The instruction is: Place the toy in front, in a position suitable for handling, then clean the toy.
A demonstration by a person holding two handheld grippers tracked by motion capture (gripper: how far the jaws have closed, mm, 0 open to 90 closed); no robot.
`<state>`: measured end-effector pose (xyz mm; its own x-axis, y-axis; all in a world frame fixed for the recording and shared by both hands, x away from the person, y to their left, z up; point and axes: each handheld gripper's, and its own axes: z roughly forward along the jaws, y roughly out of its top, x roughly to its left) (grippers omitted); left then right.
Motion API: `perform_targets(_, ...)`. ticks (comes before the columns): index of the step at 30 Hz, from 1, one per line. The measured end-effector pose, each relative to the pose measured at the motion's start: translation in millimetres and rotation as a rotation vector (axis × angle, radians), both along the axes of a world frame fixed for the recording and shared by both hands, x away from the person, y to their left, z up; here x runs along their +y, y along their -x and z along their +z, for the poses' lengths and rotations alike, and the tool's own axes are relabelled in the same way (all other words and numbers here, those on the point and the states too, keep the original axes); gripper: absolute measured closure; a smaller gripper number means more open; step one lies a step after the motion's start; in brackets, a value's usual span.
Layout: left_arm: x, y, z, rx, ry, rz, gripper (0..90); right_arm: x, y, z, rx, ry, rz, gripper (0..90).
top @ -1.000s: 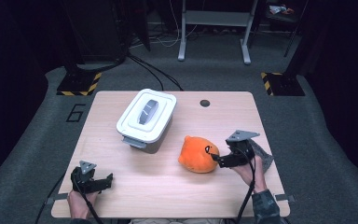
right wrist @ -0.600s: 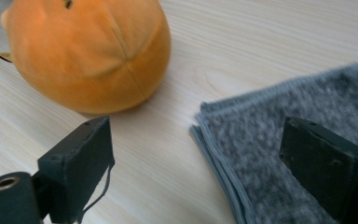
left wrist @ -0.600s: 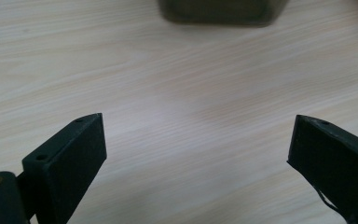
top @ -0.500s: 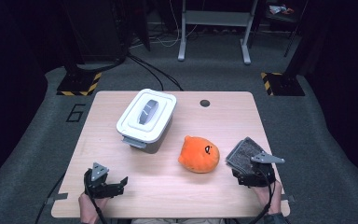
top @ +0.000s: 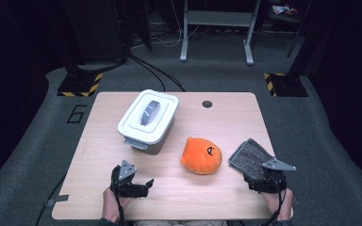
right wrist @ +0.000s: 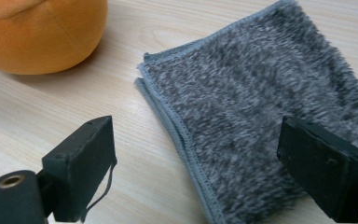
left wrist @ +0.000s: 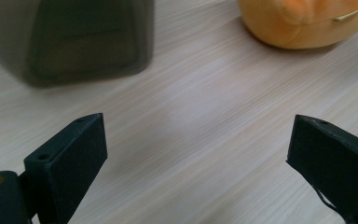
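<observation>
Since the earlier high views: right claw drawn back from the orange plush toy toward the near edge of the worktop, now at the near corner of the folded grey cloth; left claw shifted rightward along the near edge, closer to the toy. Toy, cloth and the lidded white box unmoved. Right claw wide, holding nothing, jaws straddling the cloth's near end in the right gripper view, left jaw over bare wood beside the stitched hem, right jaw over the pile. Left claw wide and empty too, aimed at bare wood between box and toy. Cloth flat at the worktop's right side, just beside the toy, not touching it. Risks, as judged: pinch from this stance likely to take the top fold alone, letting the cloth unfold on lifting; jaw driven low could scrape the wood or push the cloth off the right edge; sideways drag could nudge the toy. Writing: large "6" marked on the floor left of the worktop; no brand or label legible on box, toy or cloth.
</observation>
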<state>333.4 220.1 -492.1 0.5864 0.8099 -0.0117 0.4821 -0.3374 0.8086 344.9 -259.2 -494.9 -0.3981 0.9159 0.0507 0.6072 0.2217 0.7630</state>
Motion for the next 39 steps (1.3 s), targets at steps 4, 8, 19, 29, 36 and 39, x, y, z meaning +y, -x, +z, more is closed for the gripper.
perform_targets(4,-18.8,-6.4,3.6,0.002,-0.003,-0.052,4.8,-2.0,-1.3,1.1,-0.006,0.016,0.002,10.9)
perform_targets(8,-39.4,-12.0,4.3,0.0,-0.007,-0.103,5.7,-2.7,-2.3,1.0,-0.002,0.015,-0.005,11.3)
perform_targets(19,-91.3,-39.6,10.0,-0.002,0.001,-0.208,12.2,-2.5,-8.1,3.9,0.005,0.026,0.009,11.7)
perform_targets(29,-104.0,-51.4,8.3,0.002,-0.001,-0.207,21.9,-4.2,-11.7,6.7,-0.004,0.037,0.017,12.5)
perform_targets(36,-109.0,-57.6,4.6,0.009,0.0,-0.2,38.0,-6.5,-13.6,9.3,-0.001,0.032,0.01,12.7)
perform_targets(39,-111.0,-59.7,4.0,0.011,0.012,-0.214,45.9,-6.9,-15.4,11.3,-0.005,0.046,0.006,12.7)
